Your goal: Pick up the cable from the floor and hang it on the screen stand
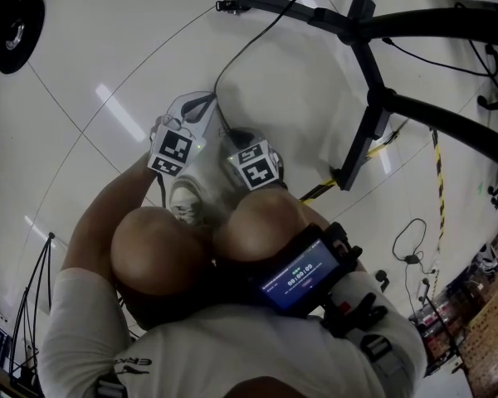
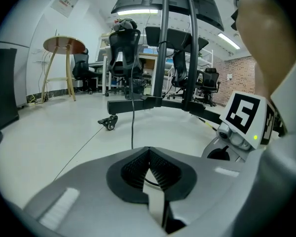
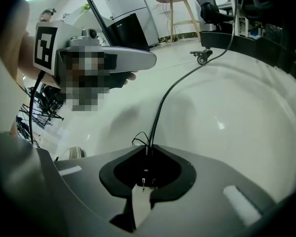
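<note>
On the near side of the screen stand (image 2: 164,58), a crouching person's knees (image 1: 149,251) fill the bottom of the head view, and both grippers are held low over the pale floor (image 2: 44,137) in front of them. The right gripper (image 3: 148,149) is closed on the cable (image 3: 175,90): its tips meet round the black cord, and a few thin loose strands stick out just beside the pinch. The left gripper (image 2: 149,149) sits next to it, no nearer the stand, with its ribbed pads pressed together. A thin dark strand shows through the gap under its tips, but nothing is visibly clamped there.

From the right gripper the cable rises off the floor and curves away toward the stand's black base, passing near a caster (image 2: 109,123) at the end of one leg. In the head view the stand's dark legs spread across the floor, crossing the space ahead of the grippers, and a yellow-and-black striped strip (image 1: 437,172) runs beneath them. More black leads trail over the floor round the stand.

Behind the stand are an office chair (image 2: 124,48), desks and more chairs, and off to its side, by the wall, a round wooden stool (image 2: 64,46)
</note>
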Tool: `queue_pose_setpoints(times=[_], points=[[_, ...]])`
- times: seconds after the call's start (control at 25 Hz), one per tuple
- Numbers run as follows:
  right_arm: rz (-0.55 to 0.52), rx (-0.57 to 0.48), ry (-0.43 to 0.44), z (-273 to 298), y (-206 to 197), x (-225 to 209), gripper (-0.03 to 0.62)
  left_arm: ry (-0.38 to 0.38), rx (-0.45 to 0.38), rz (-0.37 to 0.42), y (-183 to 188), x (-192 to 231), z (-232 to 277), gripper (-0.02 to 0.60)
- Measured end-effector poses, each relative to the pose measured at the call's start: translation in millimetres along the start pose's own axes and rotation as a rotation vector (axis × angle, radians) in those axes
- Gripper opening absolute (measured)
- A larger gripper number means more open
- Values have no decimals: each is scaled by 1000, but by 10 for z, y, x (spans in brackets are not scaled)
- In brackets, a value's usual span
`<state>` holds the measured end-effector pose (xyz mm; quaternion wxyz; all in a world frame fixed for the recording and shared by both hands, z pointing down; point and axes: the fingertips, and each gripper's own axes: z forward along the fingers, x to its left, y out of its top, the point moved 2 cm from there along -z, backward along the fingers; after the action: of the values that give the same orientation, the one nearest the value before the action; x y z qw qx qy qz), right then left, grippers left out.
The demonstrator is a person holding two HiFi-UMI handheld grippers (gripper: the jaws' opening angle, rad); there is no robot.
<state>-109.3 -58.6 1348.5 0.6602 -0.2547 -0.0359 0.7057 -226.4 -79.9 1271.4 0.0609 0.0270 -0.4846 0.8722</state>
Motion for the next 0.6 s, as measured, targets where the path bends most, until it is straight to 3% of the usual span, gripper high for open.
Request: queue_pose_setpoints(times=[0.36, 0.6], points=[[-11, -74, -21, -292, 203, -126, 53, 0, -8, 21, 149, 10, 50, 2], [13, -137, -41, -851, 533, -222, 52, -1, -19, 20, 620, -27, -37, 2]])
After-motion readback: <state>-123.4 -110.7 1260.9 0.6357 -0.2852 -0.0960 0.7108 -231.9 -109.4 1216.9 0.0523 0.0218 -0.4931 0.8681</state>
